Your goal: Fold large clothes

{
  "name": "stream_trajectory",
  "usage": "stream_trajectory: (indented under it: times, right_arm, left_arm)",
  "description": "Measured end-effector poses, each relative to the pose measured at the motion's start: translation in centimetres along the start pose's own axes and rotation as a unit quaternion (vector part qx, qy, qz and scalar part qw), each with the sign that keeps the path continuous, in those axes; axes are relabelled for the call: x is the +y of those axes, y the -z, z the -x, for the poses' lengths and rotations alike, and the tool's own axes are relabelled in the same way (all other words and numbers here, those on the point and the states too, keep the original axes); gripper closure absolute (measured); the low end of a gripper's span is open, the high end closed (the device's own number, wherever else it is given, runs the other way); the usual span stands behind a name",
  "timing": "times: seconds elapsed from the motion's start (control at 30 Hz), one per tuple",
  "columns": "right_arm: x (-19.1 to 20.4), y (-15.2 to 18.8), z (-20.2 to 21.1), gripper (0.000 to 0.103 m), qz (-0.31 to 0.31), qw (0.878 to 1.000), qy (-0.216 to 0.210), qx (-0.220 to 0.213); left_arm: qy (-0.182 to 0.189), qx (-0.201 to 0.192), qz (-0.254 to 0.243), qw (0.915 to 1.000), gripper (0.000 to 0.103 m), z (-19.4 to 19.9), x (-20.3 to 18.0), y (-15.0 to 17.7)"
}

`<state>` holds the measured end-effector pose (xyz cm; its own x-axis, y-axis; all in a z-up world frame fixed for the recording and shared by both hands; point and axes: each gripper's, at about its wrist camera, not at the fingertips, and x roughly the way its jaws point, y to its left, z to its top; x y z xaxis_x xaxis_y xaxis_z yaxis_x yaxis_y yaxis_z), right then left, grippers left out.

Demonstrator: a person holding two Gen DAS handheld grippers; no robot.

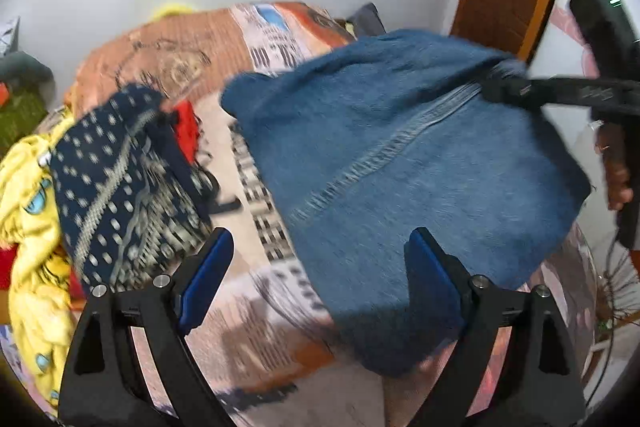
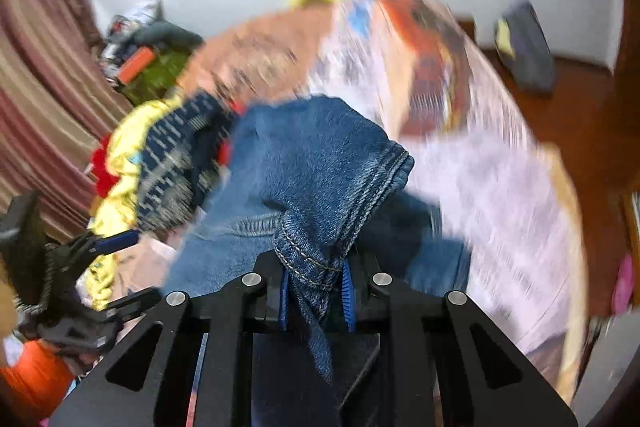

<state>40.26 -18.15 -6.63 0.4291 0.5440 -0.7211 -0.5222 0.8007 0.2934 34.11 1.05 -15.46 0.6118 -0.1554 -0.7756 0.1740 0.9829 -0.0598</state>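
On the printed bedspread point(image 1: 256, 311), one pair of jeans point(image 1: 400, 163) and one clothes pile point(image 1: 100, 187). The right gripper point(image 2: 316, 291) pinches the jeans' hem; the left gripper point(image 1: 320, 267) gapes, empty.

The right hand-held gripper point(image 2: 316, 291) pinched a stitched hem of the blue jeans point(image 2: 312, 163) above the patterned bed point(image 2: 500, 187).

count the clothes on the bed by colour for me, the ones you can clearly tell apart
Blue denim jeans: 1
Navy patterned garment: 1
Yellow printed garment: 1
Red garment, mostly hidden: 1
Total: 4
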Motion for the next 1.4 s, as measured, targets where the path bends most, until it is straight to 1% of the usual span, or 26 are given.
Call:
stream_trajectory:
  times: [0.03, 0.1, 0.17, 0.2, 0.27, 0.33, 0.4, 0.43, 0.47, 0.53, 0.6, 0.67, 0.7, 0.73, 0.77, 0.83, 0.87, 0.9, 0.97, 1.0, 1.1, 1.17, 1.2, 1.3, 1.37, 1.4]
  right_arm:
    - [0.4, -0.3, 0.4, 0.085, 0.012, 1.000, 0.012, -0.009]
    - [0.1, -0.1, 0.1, 0.085, 0.027, 0.999, 0.037, -0.009]
    - [-1.8, 0.9, -1.3, 0.085, 0.012, 0.999, 0.048, 0.011]
    - [-2.6, 1.2, -2.2, 0.085, 0.002, 0.999, 0.048, 0.024]
    - [-5.0, 3.2, -4.6, 0.085, -0.030, 0.996, 0.041, 0.069]
    - [-6.3, 4.4, -5.9, 0.085, -0.041, 0.995, 0.033, 0.088]
    - [-6.2, 4.8, -5.7, 0.085, -0.041, 0.996, 0.028, 0.080]
    - [-6.0, 4.8, -5.4, 0.084, -0.038, 0.996, 0.027, 0.079]
    - [-5.6, 4.6, -4.9, 0.083, -0.031, 0.996, 0.034, 0.080]
    - [-4.4, 4.5, -3.5, 0.072, -0.011, 0.995, 0.068, 0.077]
    - [-3.6, 4.7, -2.4, 0.069, 0.012, 0.994, 0.087, 0.065]
    - [-2.3, 5.6, -1.5, 0.055, 0.033, 0.993, 0.097, 0.054]
    - [-2.5, 5.9, -1.4, 0.041, 0.035, 0.993, 0.100, 0.055]
    - [-2.3, 6.8, -1.3, 0.037, 0.040, 0.992, 0.102, 0.056]
    - [-2.5, 7.5, -1.6, 0.037, 0.043, 0.992, 0.104, 0.062]
    - [-3.3, 8.9, -2.1, 0.035, 0.034, 0.992, 0.095, 0.072]
    - [-4.0, 9.2, -2.2, 0.033, 0.016, 0.994, 0.087, 0.071]
    - [-4.7, 9.5, -2.1, 0.028, -0.010, 0.994, 0.077, 0.071]
    - [-6.0, 10.1, -1.8, 0.027, -0.046, 0.995, 0.050, 0.073]
    - [-6.3, 10.4, -1.7, 0.027, -0.053, 0.995, 0.040, 0.074]
    - [-6.3, 11.2, -0.7, 0.026, -0.045, 0.995, 0.038, 0.078]
    - [-6.2, 11.4, 0.2, 0.026, -0.042, 0.995, 0.040, 0.080]
    - [-6.3, 11.4, 0.8, 0.026, -0.043, 0.995, 0.043, 0.079]
    - [-6.9, 11.5, 2.2, 0.025, -0.036, 0.992, 0.094, 0.079]
    - [-7.4, 11.5, 2.8, 0.024, -0.035, 0.989, 0.119, 0.078]
    - [-7.7, 11.3, 3.0, 0.024, -0.041, 0.988, 0.125, 0.077]
  left_arm:
    - [0.001, 0.004, 0.003, 1.0000, 0.013, -0.3, 0.2, -0.3]
    - [0.003, 0.019, 0.012, 0.9998, 0.013, -1.5, 0.4, -0.4]
    - [0.012, 0.027, 0.023, 0.9993, 0.013, -2.5, 0.6, -0.2]
    - [0.019, 0.031, 0.029, 0.9989, 0.013, -2.9, 0.7, -0.1]
    - [0.029, 0.039, 0.037, 0.9981, 0.013, -3.6, 0.8, 0.1]
    - [0.039, 0.050, 0.039, 0.9972, 0.012, -4.4, 0.7, 0.4]
    - [0.038, 0.054, 0.034, 0.9972, 0.012, -4.6, 0.5, 0.5]
    - [0.031, 0.054, 0.027, 0.9977, 0.012, -4.4, 0.3, 0.5]
    - [0.028, 0.055, 0.022, 0.9979, 0.012, -4.3, 0.2, 0.5]
    - [0.021, 0.056, 0.016, 0.9981, 0.013, -3.8, 0.1, 0.3]
    - [0.030, 0.051, 0.016, 0.9981, 0.013, -3.0, -0.1, 0.1]
    - [0.058, 0.052, 0.013, 0.9969, 0.013, -2.5, -0.8, 0.5]
    - [0.059, 0.055, 0.007, 0.9967, 0.013, -2.5, -1.2, 0.7]
    - [0.048, 0.058, -0.016, 0.9970, 0.013, -2.7, -2.1, 1.4]
    - [0.032, 0.053, -0.030, 0.9976, 0.012, -2.6, -2.7, 2.0]
    - [0.023, 0.052, -0.039, 0.9976, 0.012, -2.7, -3.0, 2.8]
    - [0.025, 0.054, -0.036, 0.9976, 0.012, -2.7, -2.9, 3.2]
    - [0.025, 0.054, -0.034, 0.9976, 0.012, -2.7, -2.8, 3.4]
    - [0.016, 0.048, -0.042, 0.9978, 0.012, -2.3, -2.9, 4.2]
    - [0.010, 0.043, -0.048, 0.9979, 0.012, -2.0, -3.1, 4.5]
    - [0.002, 0.037, -0.055, 0.9978, 0.012, -1.4, -3.3, 5.1]
    - [0.009, 0.039, -0.050, 0.9979, 0.012, -0.6, -2.9, 5.2]
    - [0.012, 0.042, -0.047, 0.9979, 0.012, -0.2, -2.6, 5.3]
    - [0.011, 0.039, -0.029, 0.9988, 0.011, 0.8, -1.3, 5.5]
    - [0.002, 0.043, 0.005, 0.9991, 0.011, 0.9, 0.1, 5.4]
    - [-0.003, 0.047, 0.021, 0.9987, 0.012, 1.0, 0.7, 5.3]
